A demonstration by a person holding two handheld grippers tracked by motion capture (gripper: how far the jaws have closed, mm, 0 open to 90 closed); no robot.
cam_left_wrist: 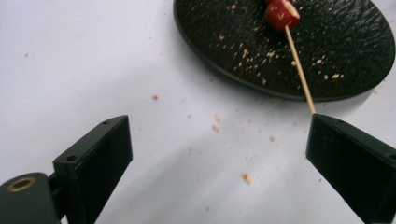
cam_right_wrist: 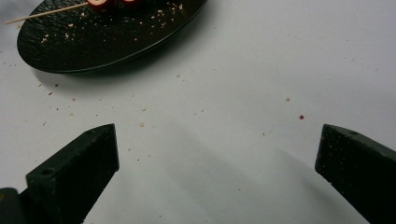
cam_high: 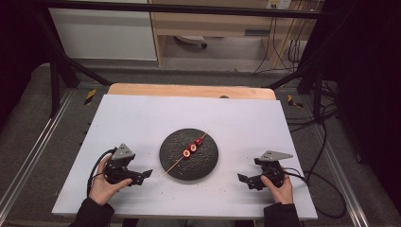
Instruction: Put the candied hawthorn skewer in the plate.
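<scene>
A round black plate (cam_high: 208, 163) lies at the middle of the white table. Across it lies a thin wooden skewer (cam_high: 176, 163) threaded with three red fruit slices (cam_high: 193, 147); the stick's bare end sticks out over the plate's front left rim. My left gripper (cam_high: 142, 176) rests on the table left of the plate, open and empty, with the skewer's tip (cam_left_wrist: 312, 108) just beyond its right jaw. My right gripper (cam_high: 247, 181) sits right of the plate, open and empty. The plate (cam_right_wrist: 93, 42) shows at the upper left of the right gripper view.
Small crumbs (cam_left_wrist: 246, 177) are scattered on the white tabletop (cam_high: 142, 118) around the plate. A wooden board edge (cam_high: 189, 90) runs along the table's far side. Black cables (cam_high: 321, 142) hang off the right side; metal frame rails flank the table.
</scene>
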